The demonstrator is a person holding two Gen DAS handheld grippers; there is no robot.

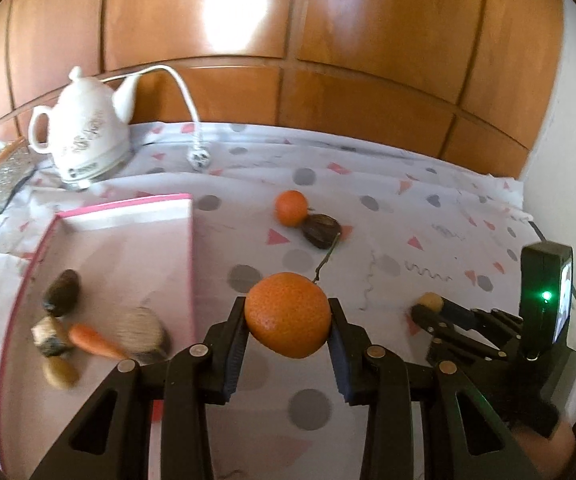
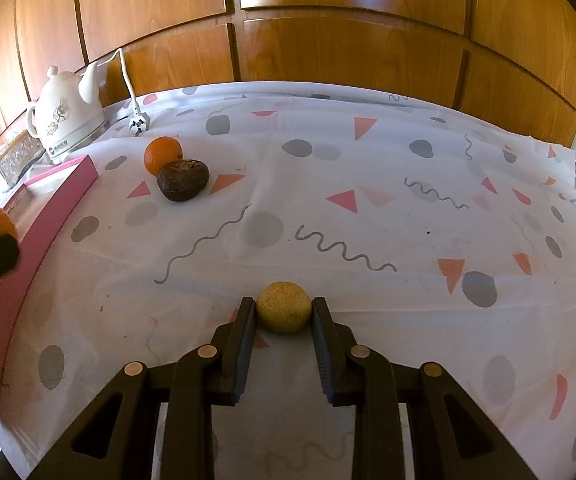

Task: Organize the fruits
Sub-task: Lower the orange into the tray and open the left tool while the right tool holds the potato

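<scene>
The large orange [image 1: 288, 314] is pinched between the pads of the left hand-held gripper [image 1: 288, 320], raised above the patterned worktop [image 2: 368, 220] just beside the pink-rimmed tray [image 1: 128, 248], probably so it can join the carrot [image 1: 92, 340] and other produce lying there. To its right, the right hand-held gripper [image 2: 284, 314] has both pads against a small yellowish fruit [image 2: 284, 306] low over the cloth; lifted or resting, I cannot tell. Farther back, a smaller orange [image 2: 163, 154] touches a dark brown fruit [image 2: 183, 180], seemingly awaiting sorting, near a white kettle [image 2: 68, 120].
</scene>
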